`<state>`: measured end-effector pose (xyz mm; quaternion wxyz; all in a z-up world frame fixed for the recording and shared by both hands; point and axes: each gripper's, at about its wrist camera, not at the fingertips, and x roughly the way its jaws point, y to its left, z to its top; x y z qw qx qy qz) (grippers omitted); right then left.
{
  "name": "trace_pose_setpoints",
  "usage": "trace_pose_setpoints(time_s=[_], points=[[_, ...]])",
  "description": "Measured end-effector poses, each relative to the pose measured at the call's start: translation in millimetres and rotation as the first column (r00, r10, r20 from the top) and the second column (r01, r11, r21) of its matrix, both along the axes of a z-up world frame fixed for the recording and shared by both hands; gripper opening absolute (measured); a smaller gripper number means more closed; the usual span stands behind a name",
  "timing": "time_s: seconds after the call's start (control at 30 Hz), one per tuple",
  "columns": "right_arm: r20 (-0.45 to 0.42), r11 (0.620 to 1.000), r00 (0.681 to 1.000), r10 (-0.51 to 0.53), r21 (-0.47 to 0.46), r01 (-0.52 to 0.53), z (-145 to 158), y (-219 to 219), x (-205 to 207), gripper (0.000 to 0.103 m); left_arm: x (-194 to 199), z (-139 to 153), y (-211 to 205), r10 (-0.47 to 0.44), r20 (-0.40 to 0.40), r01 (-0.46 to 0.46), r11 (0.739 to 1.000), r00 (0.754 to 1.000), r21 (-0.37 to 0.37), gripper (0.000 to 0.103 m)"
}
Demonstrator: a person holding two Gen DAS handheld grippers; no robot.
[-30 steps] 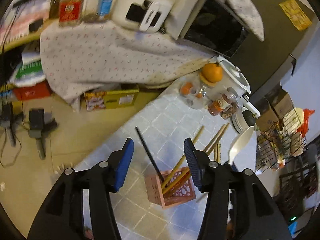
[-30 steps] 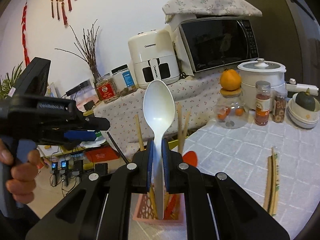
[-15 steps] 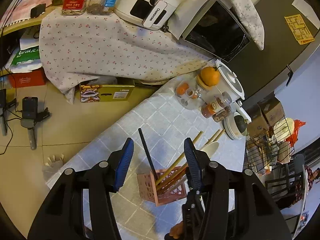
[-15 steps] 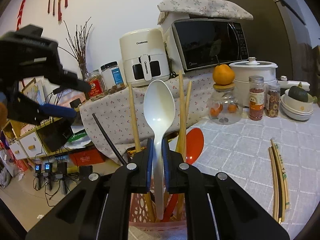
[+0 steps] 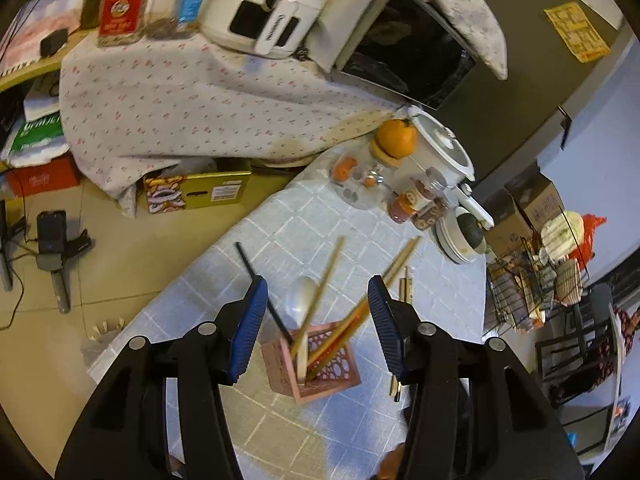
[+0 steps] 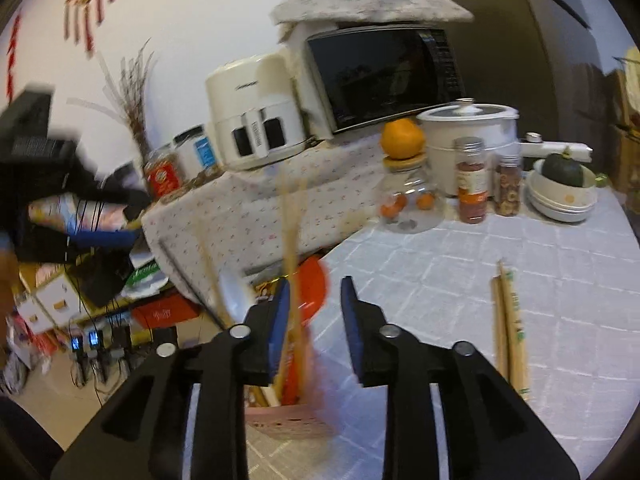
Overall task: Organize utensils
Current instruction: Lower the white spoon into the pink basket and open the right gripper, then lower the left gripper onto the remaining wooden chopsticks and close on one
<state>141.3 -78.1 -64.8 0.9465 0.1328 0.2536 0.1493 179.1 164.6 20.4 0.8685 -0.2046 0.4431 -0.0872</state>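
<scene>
- Left gripper point(image 5: 316, 322): jaws spread wide, nothing held, hung above the pink perforated plastic utensil holder point(image 5: 316, 364).
- Right gripper point(image 6: 314, 320): jaws parted, nothing gripped; its view is motion-blurred.
- White plastic spoon point(image 5: 301, 304) is seen standing in the holder, bowl up, leaning toward 11 o'clock, beside the wooden chopsticks point(image 5: 320, 292) and a black chopstick point(image 5: 256, 276).
- Loose pair of wooden chopsticks point(image 6: 510, 328) is left on the white grid-patterned tablecloth point(image 6: 560, 280), at 3 o'clock of the right gripper.
- Risk: the light holder could be tipped if the leaning sticks are clipped by either jaw.
- Risk: the flat chopsticks could be rolled or split apart by an off-centre pinch.
</scene>
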Motion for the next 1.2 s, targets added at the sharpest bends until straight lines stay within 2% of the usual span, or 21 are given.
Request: trace_pose_setpoints(time_s=[0.17, 0.23, 0.33, 0.47, 0.53, 0.67, 0.83, 1.0, 1.2], points=[[-0.061, 0.998, 0.997, -0.046, -0.040, 0.044, 24.2, -43.5, 3.8, 0.033, -9.7, 9.6, -27.4, -0.065, 0.039, 0.064, 0.998, 0.997, 0.020, 0.049], [-0.119, 0.998, 0.991, -0.063, -0.039, 0.058, 35.7, -67.1, 8.9, 0.034, -16.0, 14.6, -44.1, -0.114, 0.061, 0.112, 0.993, 0.992, 0.038, 0.049], [-0.184, 0.996, 0.979, -0.083, -0.033, 0.078, 46.9, -101.8, 15.9, 0.043, -23.5, 16.6, -67.9, -0.173, 0.080, 0.167, 0.983, 0.982, 0.075, 0.049], [-0.238, 0.989, 0.962, -0.137, -0.087, 0.119, 42.4, -135.8, 21.1, 0.043, -28.6, 7.8, -104.3, -0.262, 0.065, 0.254, 0.961, 0.963, 0.111, 0.050], [-0.299, 0.986, 0.940, -0.166, -0.063, 0.154, 26.2, -156.6, 23.9, 0.043, -30.8, 1.9, -124.1, -0.301, 0.054, 0.291, 0.946, 0.952, 0.141, 0.052], [-0.415, 0.981, 0.890, -0.190, -0.037, 0.192, 1.9, -180.9, 29.6, 0.043, -32.9, -16.5, -163.7, -0.373, 0.005, 0.366, 0.915, 0.928, 0.169, 0.053], [-0.467, 0.983, 0.866, -0.179, -0.043, 0.180, -2.2, -195.3, 31.6, 0.043, -24.3, -46.1, -211.8, -0.428, -0.077, 0.435, 0.882, 0.900, 0.183, 0.053], [-0.514, 0.978, 0.834, -0.200, -0.050, 0.204, -7.1, -212.4, 32.5, 0.043, -2.5, -82.7, -241.8, -0.431, -0.188, 0.459, 0.875, 0.883, 0.153, 0.053], [-0.534, 0.976, 0.824, -0.190, -0.012, 0.217, -5.5, -223.8, 31.2, 0.043, 33.2, -130.9, -266.0, -0.385, -0.290, 0.440, 0.885, 0.876, 0.154, 0.053]])
